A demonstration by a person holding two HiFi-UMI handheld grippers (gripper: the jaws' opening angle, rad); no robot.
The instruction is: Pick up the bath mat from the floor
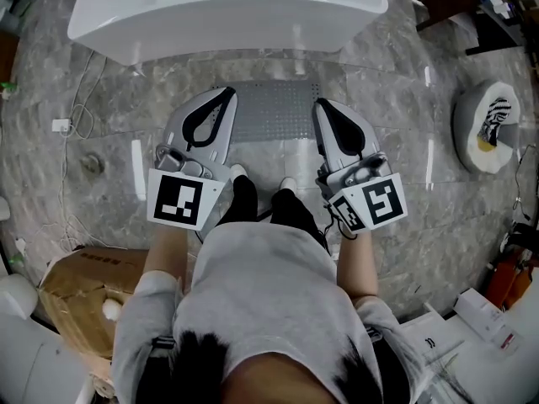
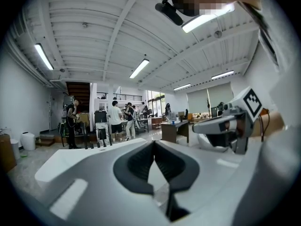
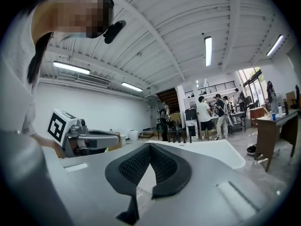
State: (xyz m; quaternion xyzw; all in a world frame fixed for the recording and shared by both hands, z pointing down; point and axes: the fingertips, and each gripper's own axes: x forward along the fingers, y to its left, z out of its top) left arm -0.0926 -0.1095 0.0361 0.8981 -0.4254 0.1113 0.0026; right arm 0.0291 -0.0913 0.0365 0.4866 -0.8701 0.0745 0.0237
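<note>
The grey bath mat (image 1: 274,112) lies flat on the marble floor in front of a white bathtub (image 1: 227,7). In the head view my left gripper (image 1: 226,93) hangs over the mat's left edge and my right gripper (image 1: 323,105) over its right edge. Both point toward the tub. The left gripper view shows the left gripper (image 2: 154,142) with its dark pads shut and nothing between them. The right gripper view shows the right gripper (image 3: 149,146) shut and empty too. Neither gripper view shows the mat.
A cardboard box (image 1: 80,297) stands at the lower left. A cable with a plug (image 1: 61,126) lies on the floor at the left. A round white stool with a striped item (image 1: 488,124) is at the right. Several people (image 2: 115,121) and a desk (image 2: 175,130) stand far off.
</note>
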